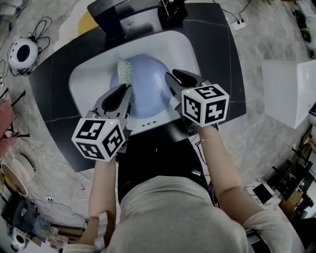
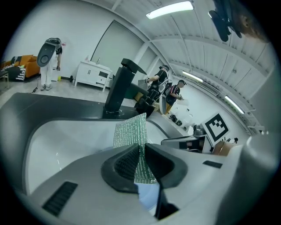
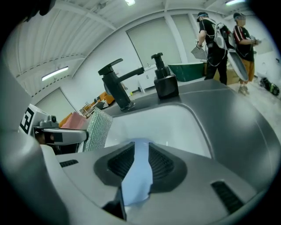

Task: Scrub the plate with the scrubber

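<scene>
Left gripper [image 2: 141, 151] is clamped on the scrubber [image 1: 123, 72] — a silver mesh sheet pinched between the pads, most of it sticking out past the tips. Right gripper [image 3: 141, 160] is clamped on the right rim of the blue plate [image 1: 146, 85]. The plate is in the middle of the white sink [image 1: 81, 81]; can't tell if it rests on the basin floor. The scrubber is at the plate's upper-left edge, touching or just off it — can't tell which. A black faucet [image 1: 109, 19] and soap dispenser [image 1: 172, 11] stand at the sink's far edge on the dark counter [image 1: 52, 94].
</scene>
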Available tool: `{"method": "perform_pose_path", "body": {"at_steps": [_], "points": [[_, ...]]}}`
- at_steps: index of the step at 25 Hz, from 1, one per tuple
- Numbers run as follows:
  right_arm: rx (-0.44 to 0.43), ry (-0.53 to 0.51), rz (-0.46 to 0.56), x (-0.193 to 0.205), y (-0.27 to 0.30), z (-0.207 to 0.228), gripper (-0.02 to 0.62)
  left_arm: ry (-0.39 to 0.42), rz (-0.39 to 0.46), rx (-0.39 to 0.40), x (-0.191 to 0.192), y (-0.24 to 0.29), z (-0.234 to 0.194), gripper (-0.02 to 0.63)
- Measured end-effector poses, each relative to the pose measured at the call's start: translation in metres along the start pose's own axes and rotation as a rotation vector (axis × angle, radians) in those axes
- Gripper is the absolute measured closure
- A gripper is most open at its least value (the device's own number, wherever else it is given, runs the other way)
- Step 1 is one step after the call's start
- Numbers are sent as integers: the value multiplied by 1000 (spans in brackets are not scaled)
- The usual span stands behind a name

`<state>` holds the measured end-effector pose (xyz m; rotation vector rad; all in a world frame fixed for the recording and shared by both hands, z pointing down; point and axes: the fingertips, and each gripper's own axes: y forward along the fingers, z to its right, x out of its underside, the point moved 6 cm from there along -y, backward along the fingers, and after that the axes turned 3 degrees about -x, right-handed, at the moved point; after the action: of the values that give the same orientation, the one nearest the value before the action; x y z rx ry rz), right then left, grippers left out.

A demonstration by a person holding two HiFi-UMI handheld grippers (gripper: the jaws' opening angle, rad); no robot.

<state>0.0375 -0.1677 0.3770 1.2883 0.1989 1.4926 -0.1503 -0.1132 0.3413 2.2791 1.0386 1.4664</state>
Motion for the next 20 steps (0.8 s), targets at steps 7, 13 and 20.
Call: {"method": "perform_pose_path", "body": {"at_steps": [7, 13, 20], "points": [[36, 39, -60, 13, 24, 16, 455, 24, -55, -3, 9, 18, -9, 543], [90, 77, -111, 21, 43, 27, 448, 76, -109, -1, 13, 28, -20, 543], [143, 129, -181, 36, 55, 38, 469, 152, -216, 23, 22, 37, -26, 543]]}}
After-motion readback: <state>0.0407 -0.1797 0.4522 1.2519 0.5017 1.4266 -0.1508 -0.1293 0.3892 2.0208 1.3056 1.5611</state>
